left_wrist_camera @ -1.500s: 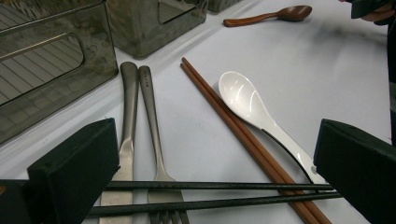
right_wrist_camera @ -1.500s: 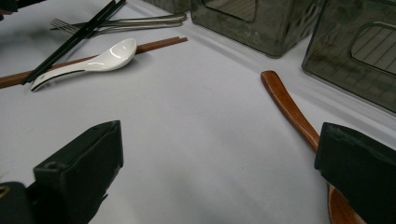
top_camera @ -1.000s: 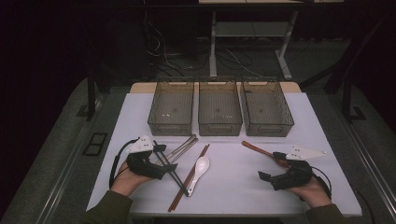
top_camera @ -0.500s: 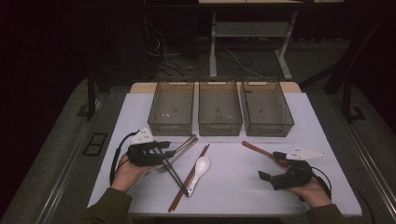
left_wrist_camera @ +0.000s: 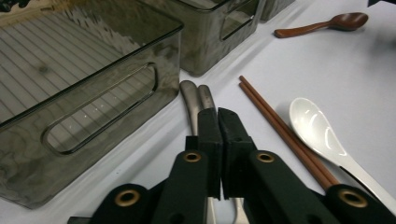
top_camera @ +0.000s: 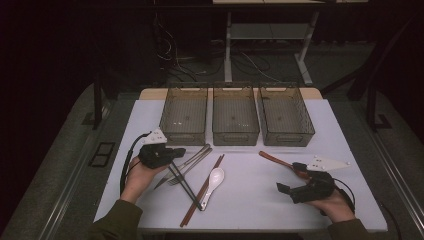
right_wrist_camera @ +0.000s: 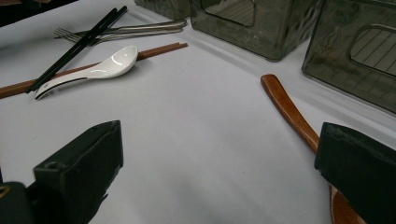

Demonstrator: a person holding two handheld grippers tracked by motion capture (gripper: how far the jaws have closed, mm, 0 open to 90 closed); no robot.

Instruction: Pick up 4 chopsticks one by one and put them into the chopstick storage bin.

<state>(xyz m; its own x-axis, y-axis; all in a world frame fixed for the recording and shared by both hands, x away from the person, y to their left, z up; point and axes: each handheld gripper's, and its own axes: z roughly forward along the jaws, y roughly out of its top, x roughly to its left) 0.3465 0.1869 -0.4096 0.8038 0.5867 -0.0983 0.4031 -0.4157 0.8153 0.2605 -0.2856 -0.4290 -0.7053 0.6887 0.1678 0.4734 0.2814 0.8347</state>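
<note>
- Left gripper (left_wrist_camera: 218, 122) jaws have just been closing; they are meeting narrow, nothing visibly between them, directly over the metal cutlery handles (left_wrist_camera: 195, 99), seemingly attempting a pickup.
- Right gripper (right_wrist_camera: 219, 154) jaws are standing wide, waiting, with the wooden spoon (right_wrist_camera: 289, 109) beside one jaw.

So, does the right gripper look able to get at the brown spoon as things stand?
Probably yes. The right gripper is open, and the brown spoon lies flat on the white table just by one of its jaws. Nothing lies on it, and the bins stand clear of it.
</note>
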